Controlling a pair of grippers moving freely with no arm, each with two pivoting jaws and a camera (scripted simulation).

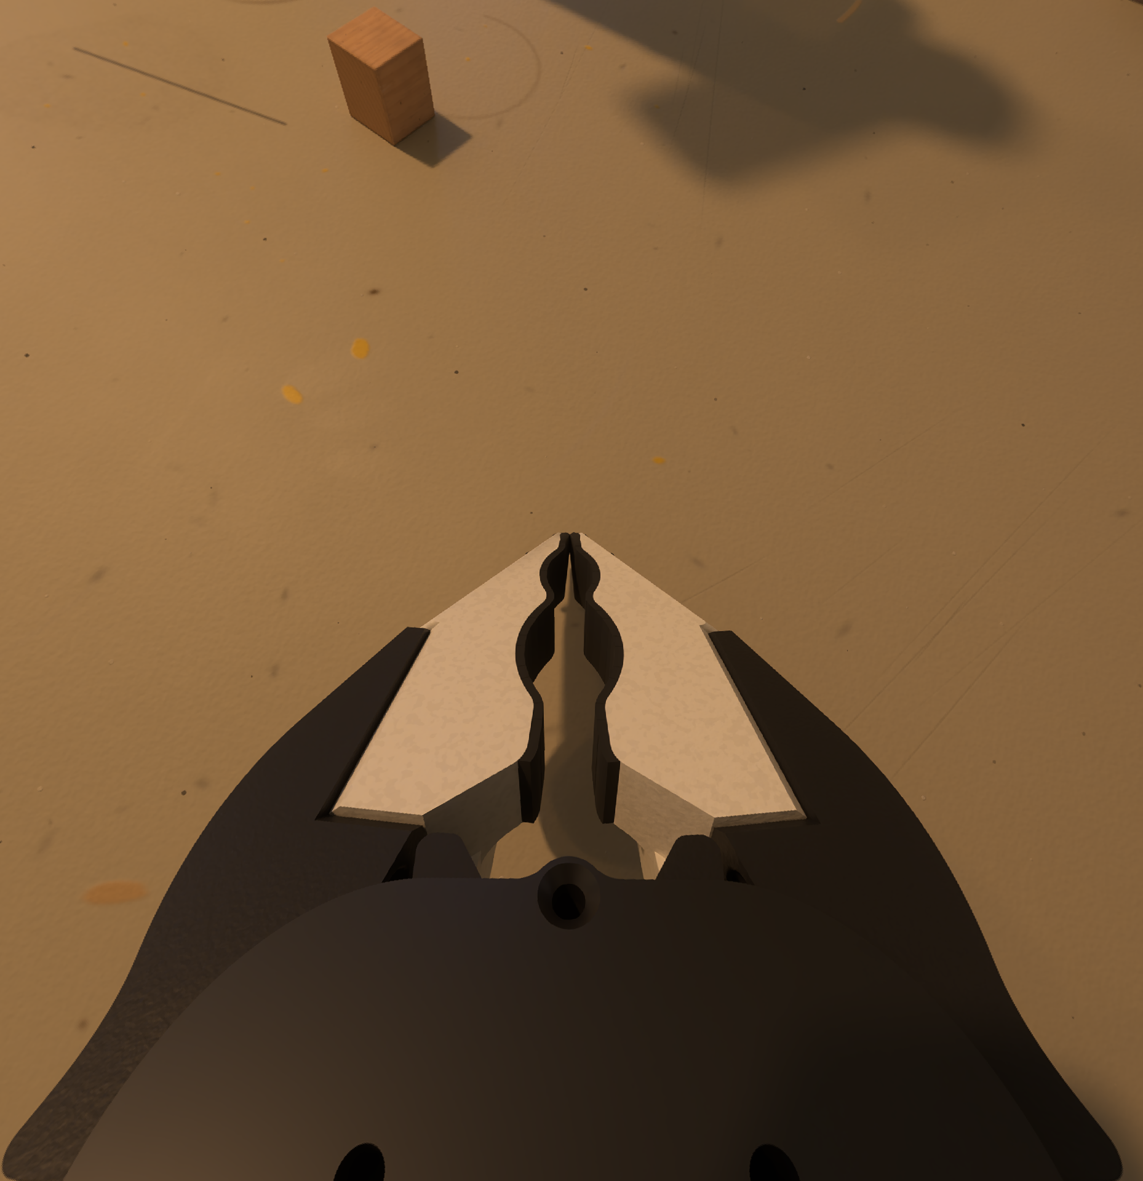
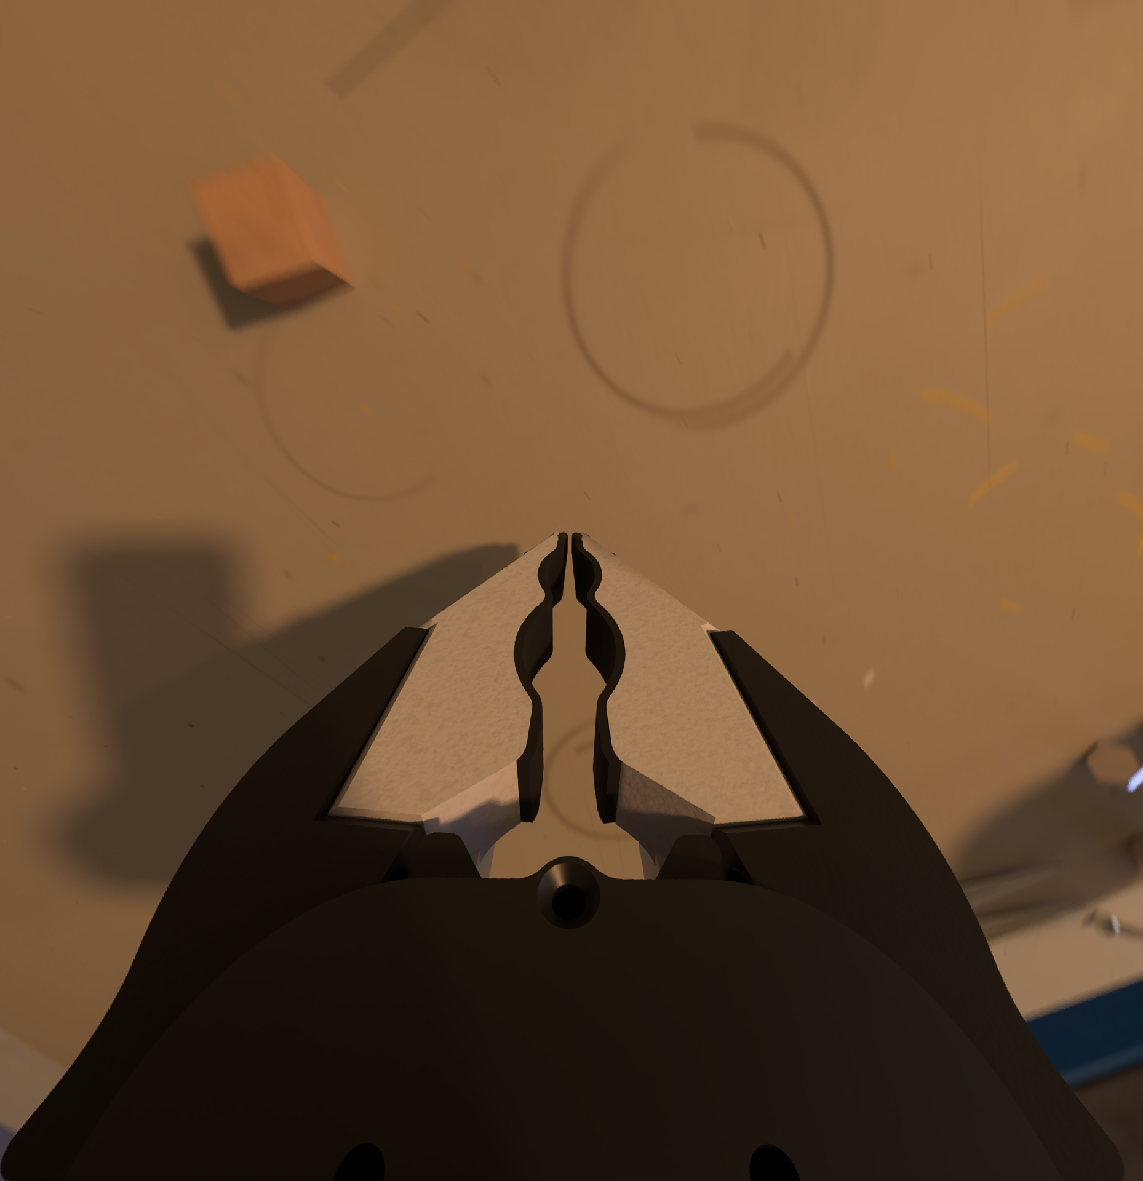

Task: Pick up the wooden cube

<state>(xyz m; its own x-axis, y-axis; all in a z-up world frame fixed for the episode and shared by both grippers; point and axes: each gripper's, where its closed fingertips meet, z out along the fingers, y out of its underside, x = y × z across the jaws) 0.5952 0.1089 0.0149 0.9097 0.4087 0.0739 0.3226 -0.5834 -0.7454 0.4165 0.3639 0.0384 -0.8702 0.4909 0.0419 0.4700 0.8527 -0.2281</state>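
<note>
The wooden cube point(image 1: 382, 75) stands on the tan tabletop, far ahead and to the left of my left gripper point(image 1: 569, 535). That gripper is shut and empty, its tips touching, low over the table. In the right wrist view the cube point(image 2: 266, 229) looks blurred and lies ahead to the upper left of my right gripper point(image 2: 569, 535), well apart from it. The right gripper is shut and empty, its tips nearly touching, high above the table.
The tabletop point(image 1: 748, 383) bears paint specks, scratches and ring marks point(image 2: 700, 275). A dark gripper shadow point(image 1: 831, 108) falls at the upper right of the left view. A blurred metal fitting with bolts point(image 2: 1118, 779) and a blue edge point(image 2: 1080, 1048) sit at the right view's lower right.
</note>
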